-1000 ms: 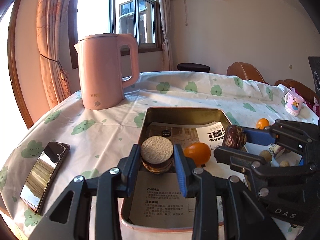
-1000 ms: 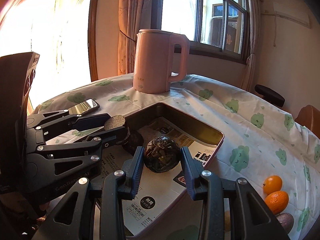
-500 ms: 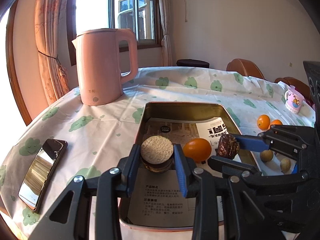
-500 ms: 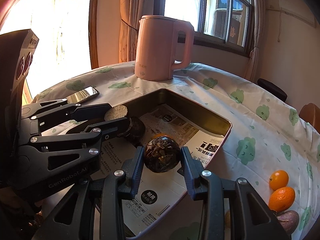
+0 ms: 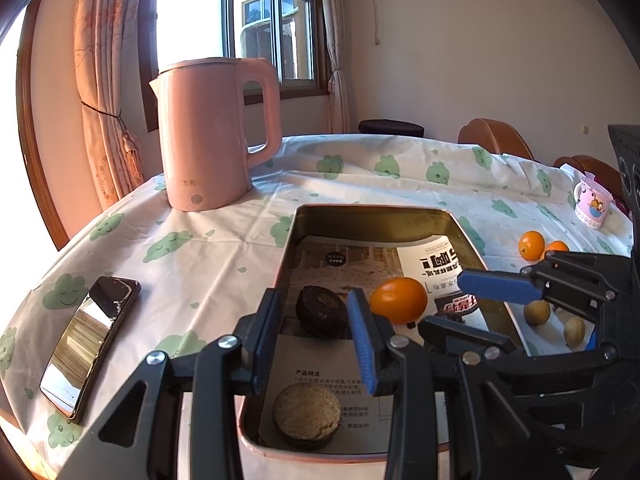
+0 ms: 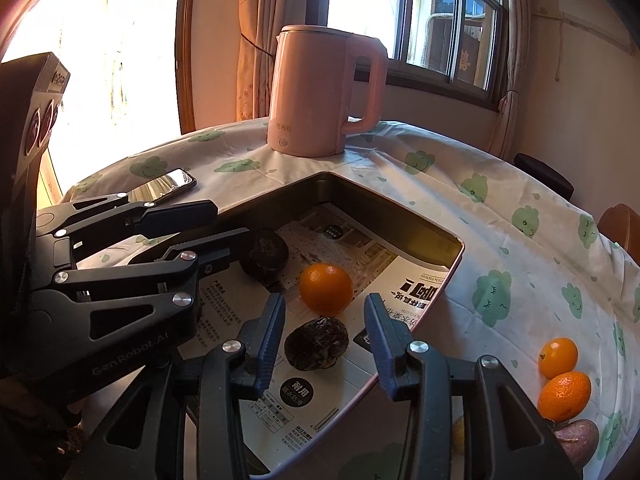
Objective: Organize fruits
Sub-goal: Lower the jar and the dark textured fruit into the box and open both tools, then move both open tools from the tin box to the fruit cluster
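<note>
reading "genrobot.ai" on left gripper (image 6: 200, 224) above paper-lined tin (image 6: 400, 216)

This is a room in a home. A pink kettle (image 5: 212, 132) stands on a table (image 5: 224, 248) with a cloud-print cloth. Curtains (image 5: 104, 80) hang by the window (image 5: 236, 24).

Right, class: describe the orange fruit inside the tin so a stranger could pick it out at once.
Start at the pink kettle, then drop to the open tin in front of it. On its printed paper lining lies the orange fruit, the only bright, smooth thing among dark, rough lumps.
</note>
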The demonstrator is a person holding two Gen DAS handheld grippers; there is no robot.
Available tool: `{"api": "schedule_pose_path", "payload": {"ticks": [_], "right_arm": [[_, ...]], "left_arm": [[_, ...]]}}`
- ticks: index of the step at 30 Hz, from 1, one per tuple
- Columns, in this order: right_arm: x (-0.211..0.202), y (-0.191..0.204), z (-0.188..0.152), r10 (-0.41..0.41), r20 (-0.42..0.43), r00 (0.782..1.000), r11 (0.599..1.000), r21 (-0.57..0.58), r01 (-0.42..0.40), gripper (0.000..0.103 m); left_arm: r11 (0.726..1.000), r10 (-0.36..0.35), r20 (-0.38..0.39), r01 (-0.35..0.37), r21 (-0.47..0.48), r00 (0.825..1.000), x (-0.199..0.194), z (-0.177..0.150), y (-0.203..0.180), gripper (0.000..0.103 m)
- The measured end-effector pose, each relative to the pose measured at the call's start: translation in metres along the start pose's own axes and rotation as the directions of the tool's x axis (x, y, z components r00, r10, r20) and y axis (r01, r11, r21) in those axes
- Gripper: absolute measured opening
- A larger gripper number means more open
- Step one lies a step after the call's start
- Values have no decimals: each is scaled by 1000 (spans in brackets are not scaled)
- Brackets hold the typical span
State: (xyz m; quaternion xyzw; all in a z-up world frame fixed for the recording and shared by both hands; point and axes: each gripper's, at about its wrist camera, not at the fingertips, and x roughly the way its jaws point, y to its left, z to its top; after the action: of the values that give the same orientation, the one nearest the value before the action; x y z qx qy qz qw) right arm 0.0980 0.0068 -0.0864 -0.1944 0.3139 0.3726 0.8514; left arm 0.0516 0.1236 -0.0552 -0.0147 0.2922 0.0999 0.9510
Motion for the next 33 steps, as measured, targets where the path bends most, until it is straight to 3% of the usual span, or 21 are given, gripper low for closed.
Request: {"api": "schedule_pose_path", "payload": {"ticks": [7, 9, 11, 12, 20, 22, 23, 26, 33], "right_arm": [[-4, -1, 0, -16, 15, 1000, 1000, 6, 15, 45], [-7, -3, -1, -18, 29, 999, 1000, 14, 18, 45], [-13, -6, -2, -24, 50, 998, 999, 25, 23, 45], [-17, -9, -4, -33, 57, 998, 999, 26, 31, 45], [-77, -56, -26, -123, 111, 986, 987, 118, 110, 45], [-93, -70, -37, -155, 104, 982, 980, 139, 140, 52], [-100, -75, -43, -174, 99, 980, 976, 147, 159, 57], [-112, -87, -59, -208, 67, 976, 968, 160, 195, 58], [-95, -84, -80, -174, -44, 984, 975, 134, 178, 58]], "left_arm": [[1000, -4, 6, 4, -10, 1000, -1, 0, 0, 40], [1000, 1, 14, -1, -9, 1000, -3, 0, 0, 49], [1000, 6, 32, -6, -9, 999, -7, 0, -1, 66], [1000, 3, 43, -3, -12, 999, -10, 1, -1, 68], [999, -38, 77, 38, -6, 996, -24, 1, -16, 72], [999, -53, 80, 53, -1, 995, -26, 1, -22, 72], [998, -61, 82, 61, 3, 995, -27, 1, -26, 72], [996, -85, 86, 84, 15, 993, -30, 1, -38, 72], [989, -134, 86, 128, 77, 987, -36, 0, -72, 72]]}}
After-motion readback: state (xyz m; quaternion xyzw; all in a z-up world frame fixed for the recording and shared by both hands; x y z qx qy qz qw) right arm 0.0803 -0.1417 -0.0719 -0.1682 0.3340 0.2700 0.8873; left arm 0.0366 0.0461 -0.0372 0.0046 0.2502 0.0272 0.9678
